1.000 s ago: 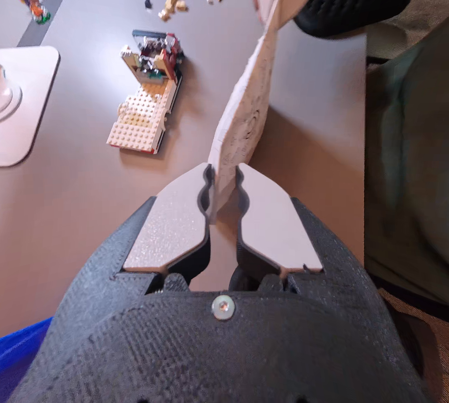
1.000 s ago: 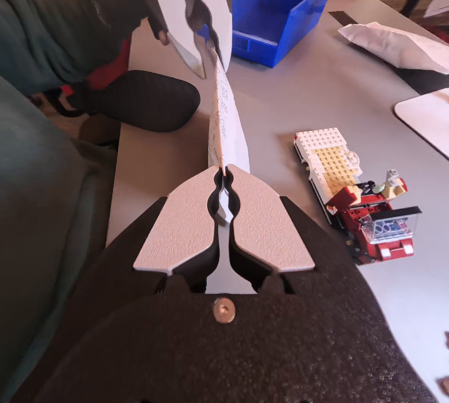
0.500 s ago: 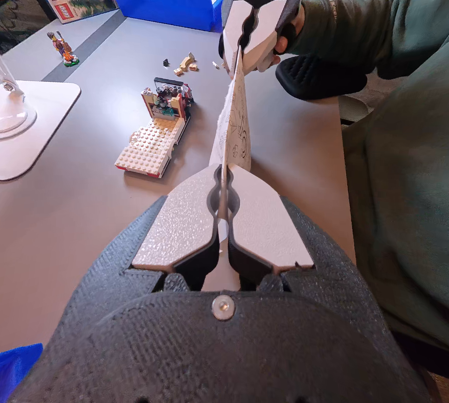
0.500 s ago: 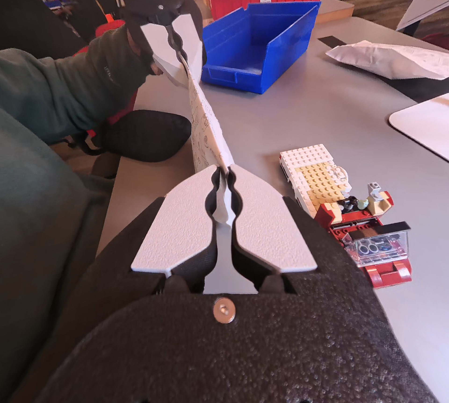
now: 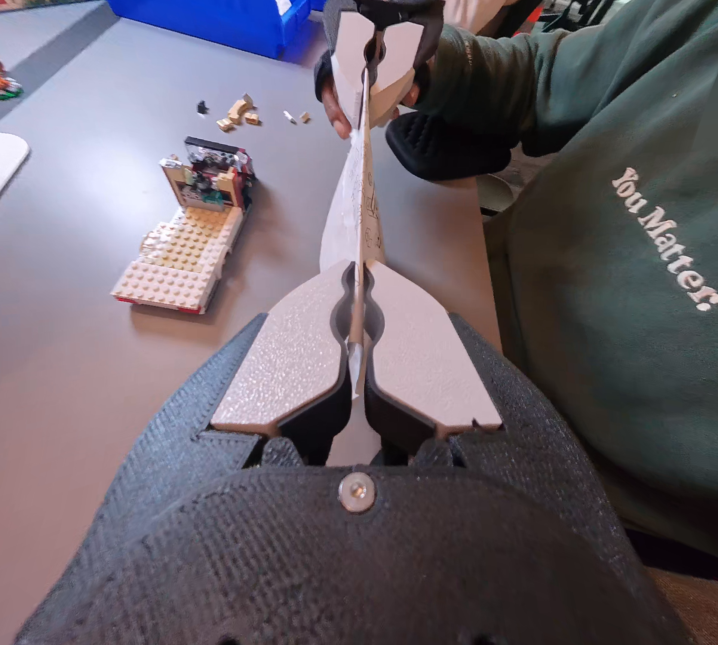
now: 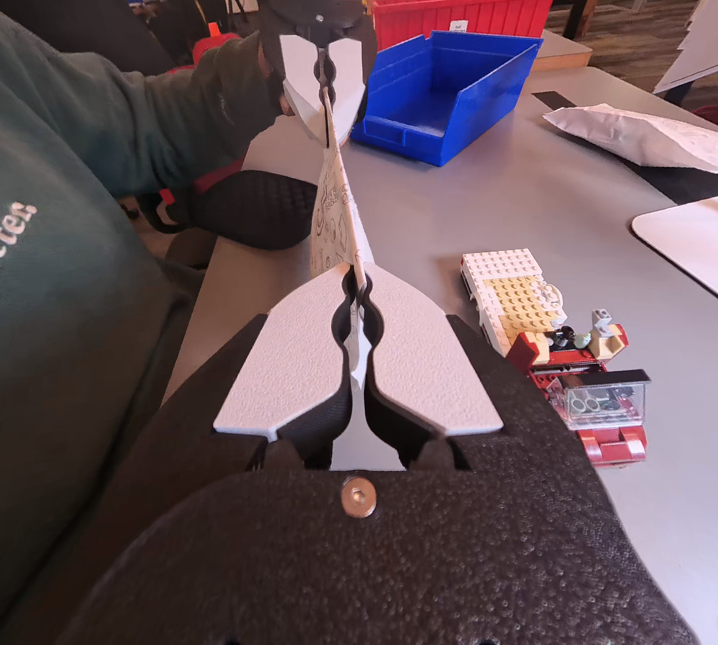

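A white paper bag [image 5: 359, 210] printed with line drawings hangs stretched in the air between my two grippers, above the grey table [image 5: 97, 335]. My left gripper [image 5: 360, 271] is shut on one end of it. My right gripper [image 6: 359, 273] is shut on the other end of the paper bag [image 6: 336, 222]. In the left wrist view the right gripper [image 5: 367, 94] shows far off, pinching the bag's top edge. In the right wrist view the left gripper [image 6: 326, 109] shows far off doing the same. The two grippers face each other.
A partly built brick vehicle [image 5: 190, 238] [image 6: 544, 346] stands on the table beside the bag. Loose small bricks [image 5: 241, 113] lie beyond it. A blue bin [image 6: 447, 98] and a red bin [image 6: 466, 8] stand farther off. Another white bag [image 6: 629, 137] lies at the right. A person's green sleeve [image 5: 582, 121] is close. Tip to tip, the grippers are about 12 centimeters apart. From the right gripper's tips to the partly built brick vehicle [image 5: 190, 238] is close to 15 centimeters. It turns up in the right wrist view [image 6: 521, 306] as well.
My left gripper's jaws closed on the bag's end, where a second ago they stood apart around it. Both grippers rose and levelled out, and the bag now hangs taut between them.
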`<act>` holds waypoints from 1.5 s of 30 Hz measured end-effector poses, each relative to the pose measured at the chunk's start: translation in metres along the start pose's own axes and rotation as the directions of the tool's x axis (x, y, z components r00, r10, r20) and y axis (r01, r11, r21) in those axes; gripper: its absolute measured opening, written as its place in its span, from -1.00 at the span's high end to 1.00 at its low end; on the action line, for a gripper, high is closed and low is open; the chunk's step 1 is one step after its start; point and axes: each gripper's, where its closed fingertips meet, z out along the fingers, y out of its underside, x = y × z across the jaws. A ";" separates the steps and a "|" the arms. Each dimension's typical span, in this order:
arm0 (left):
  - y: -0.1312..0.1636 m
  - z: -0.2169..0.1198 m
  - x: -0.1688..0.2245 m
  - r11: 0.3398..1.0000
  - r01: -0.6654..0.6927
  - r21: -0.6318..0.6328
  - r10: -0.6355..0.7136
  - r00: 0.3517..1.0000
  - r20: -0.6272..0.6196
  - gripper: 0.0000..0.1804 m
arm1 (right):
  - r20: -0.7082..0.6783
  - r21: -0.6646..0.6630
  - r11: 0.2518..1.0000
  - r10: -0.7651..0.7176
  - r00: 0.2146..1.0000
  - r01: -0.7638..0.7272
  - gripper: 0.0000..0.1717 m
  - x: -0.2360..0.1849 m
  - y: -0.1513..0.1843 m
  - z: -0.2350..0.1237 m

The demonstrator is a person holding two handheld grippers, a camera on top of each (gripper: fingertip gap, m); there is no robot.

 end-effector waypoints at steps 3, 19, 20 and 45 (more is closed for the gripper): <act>0.008 0.009 0.005 1.000 0.013 0.006 -0.013 1.000 -0.016 0.98 | 0.003 -0.017 1.000 -0.003 1.000 0.003 0.99 -0.003 0.006 -0.005; -0.076 -0.219 -0.166 0.956 0.205 0.209 -0.287 0.789 0.543 0.99 | -0.156 -0.043 0.993 0.102 0.983 -0.110 0.75 0.018 0.034 -0.045; -0.075 -0.235 -0.184 0.950 0.228 0.212 -0.309 0.760 0.571 0.99 | -0.148 -0.052 0.991 0.113 0.983 -0.122 0.75 0.018 0.039 -0.044; 0.063 -0.176 -0.422 0.808 0.589 0.017 -0.534 0.720 0.443 0.99 | -0.111 -0.074 0.951 0.291 0.950 -0.300 0.80 0.060 0.055 -0.030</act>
